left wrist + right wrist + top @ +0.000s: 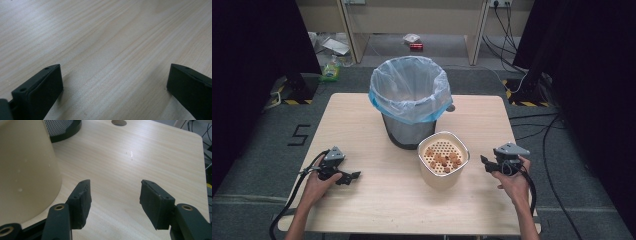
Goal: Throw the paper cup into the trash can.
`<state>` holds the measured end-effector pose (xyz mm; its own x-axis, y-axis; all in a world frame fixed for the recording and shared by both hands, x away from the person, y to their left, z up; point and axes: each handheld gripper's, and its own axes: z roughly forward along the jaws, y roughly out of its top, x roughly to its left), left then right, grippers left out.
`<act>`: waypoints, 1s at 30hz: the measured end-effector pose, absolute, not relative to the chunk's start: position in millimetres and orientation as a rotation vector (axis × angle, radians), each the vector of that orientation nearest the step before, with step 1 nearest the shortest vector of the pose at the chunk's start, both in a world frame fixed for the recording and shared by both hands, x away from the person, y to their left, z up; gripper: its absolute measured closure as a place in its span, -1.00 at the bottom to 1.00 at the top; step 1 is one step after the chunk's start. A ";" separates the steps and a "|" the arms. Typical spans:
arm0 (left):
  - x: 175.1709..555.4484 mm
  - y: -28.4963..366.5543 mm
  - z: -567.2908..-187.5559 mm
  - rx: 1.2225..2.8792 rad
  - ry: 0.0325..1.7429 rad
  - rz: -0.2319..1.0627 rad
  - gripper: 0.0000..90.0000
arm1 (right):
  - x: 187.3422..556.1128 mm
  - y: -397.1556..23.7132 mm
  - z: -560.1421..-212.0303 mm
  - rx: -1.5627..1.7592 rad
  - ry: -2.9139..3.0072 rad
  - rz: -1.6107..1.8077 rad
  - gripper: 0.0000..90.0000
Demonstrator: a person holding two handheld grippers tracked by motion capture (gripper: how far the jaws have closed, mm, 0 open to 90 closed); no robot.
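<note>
Cream tub (443,159) holds brown bits (high view); right gripper (113,195) beside wall.

A pale wooden table (362,120) carries a lined mesh bin (410,100) near its far edge, a cream container (443,159) just before it
</note>
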<state>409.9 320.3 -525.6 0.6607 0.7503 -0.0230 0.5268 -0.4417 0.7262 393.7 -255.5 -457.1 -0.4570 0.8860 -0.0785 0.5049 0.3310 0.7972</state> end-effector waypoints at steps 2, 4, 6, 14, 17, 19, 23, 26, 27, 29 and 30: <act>409.8 320.3 -525.7 2.147 0.984 0.396 -1.00 | 391.1 -255.1 -461.9 1.224 2.106 0.976 -0.05; 409.8 320.2 -525.7 2.148 0.984 0.395 -1.00 | 389.4 -254.3 -467.0 1.219 2.125 0.954 -0.06; 409.8 320.2 -525.6 2.148 0.984 0.396 -1.00 | 388.2 -253.6 -471.4 1.221 2.142 0.946 -0.07; 409.5 320.4 -525.5 2.150 0.984 0.396 -1.00 | 378.4 -252.4 -483.8 1.225 2.204 0.881 -0.10; 408.9 320.4 -525.6 2.148 0.988 0.398 -1.00 | 372.8 -252.8 -488.4 1.227 2.224 0.863 -0.10; 408.9 320.4 -525.6 2.148 0.988 0.398 -1.00 | 369.8 -253.4 -491.3 1.223 2.237 0.851 -0.11; 408.9 320.4 -525.6 2.148 0.988 0.398 -1.00 | 366.5 -254.7 -496.0 1.226 2.251 0.827 -0.12; 408.9 320.4 -525.6 2.149 0.988 0.398 -1.00 | 364.9 -254.9 -500.6 1.224 2.263 0.820 -0.13; 408.9 320.4 -525.6 2.148 0.988 0.398 -1.00 | 364.4 -254.6 -503.0 1.219 2.274 0.810 -0.13; 408.9 320.4 -525.6 2.148 0.988 0.398 -1.00 | 362.7 -254.0 -505.7 1.226 2.257 0.857 -0.13; 408.9 320.4 -525.6 2.148 0.988 0.398 -1.00 | 362.2 -253.9 -506.3 1.237 2.249 0.863 -0.14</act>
